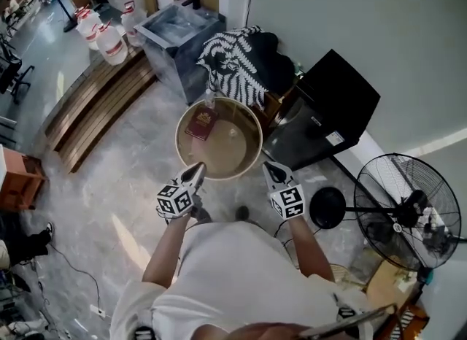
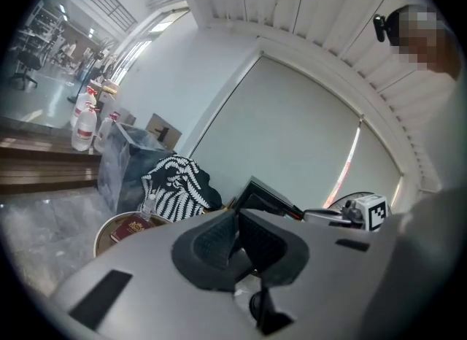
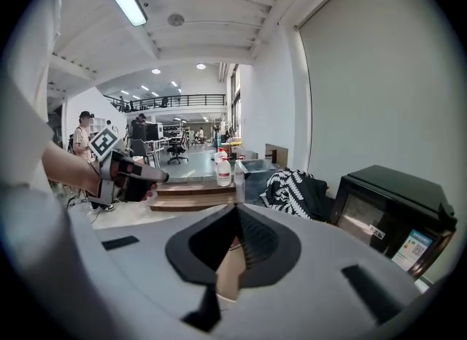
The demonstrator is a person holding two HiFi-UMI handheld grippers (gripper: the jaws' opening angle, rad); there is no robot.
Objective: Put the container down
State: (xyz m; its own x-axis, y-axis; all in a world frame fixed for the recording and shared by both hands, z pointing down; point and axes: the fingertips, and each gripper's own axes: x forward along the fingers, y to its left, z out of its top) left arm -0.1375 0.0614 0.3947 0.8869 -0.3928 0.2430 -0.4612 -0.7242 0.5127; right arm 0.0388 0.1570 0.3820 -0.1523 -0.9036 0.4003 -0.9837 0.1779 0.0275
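Container [image 1: 237, 147], booklet [image 1: 201, 122] and bottle [image 1: 210, 99] inside, hangs over the floor [image 1: 109, 185] before me, left claw [image 1: 195, 172] and right claw [image 1: 268, 167] each pinched shut on its near rim, with cloth [image 1: 237, 61] and microwave [image 1: 328, 109] crowding its far side.

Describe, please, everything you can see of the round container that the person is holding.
The container is a round, shallow, tan basin with a thin paler rim, plastic by its look. It sits level in front of the person, over the grey floor. The right gripper is shut on its near right rim, tan wall between the jaws; the left gripper pinches the near left rim. Inside lies a dark red booklet, and a small clear bottle shows at the far rim.
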